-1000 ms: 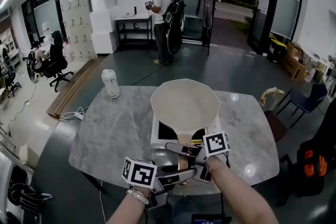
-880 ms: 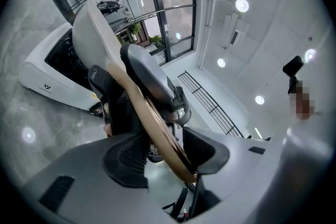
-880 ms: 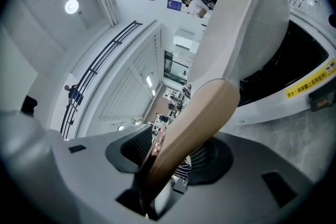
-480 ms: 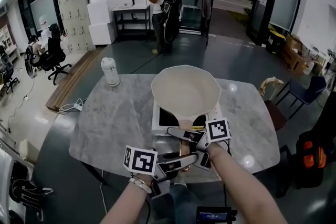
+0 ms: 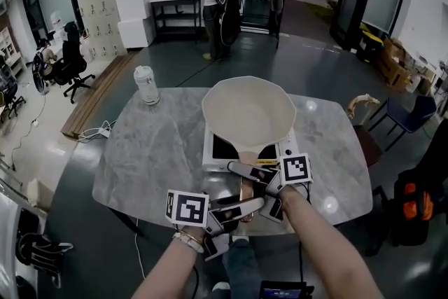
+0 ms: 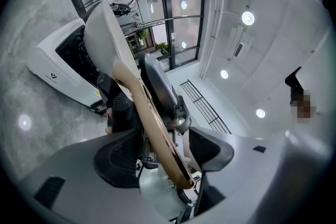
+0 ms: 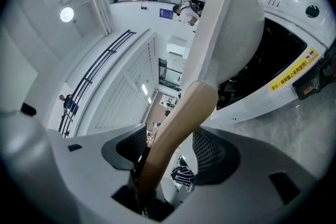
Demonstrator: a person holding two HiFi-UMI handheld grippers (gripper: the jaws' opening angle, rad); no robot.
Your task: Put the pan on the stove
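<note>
Well, pan [image 5: 248,112] on stove [image 5: 218,150]; our left gripper [image 6: 163,152], right gripper [image 7: 170,155] jaws just opening, handle [image 7: 184,107] loose inside; table [image 5: 154,157] roomy leftward.

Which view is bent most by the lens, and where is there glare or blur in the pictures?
Head view: mild bending at the edges, lamp glare spots on the table, the pan sharp. Left gripper view: strong fisheye with black corners, bright ceiling lamps, the handle soft near the lens. Right gripper view: same fisheye, handle also soft.
</note>
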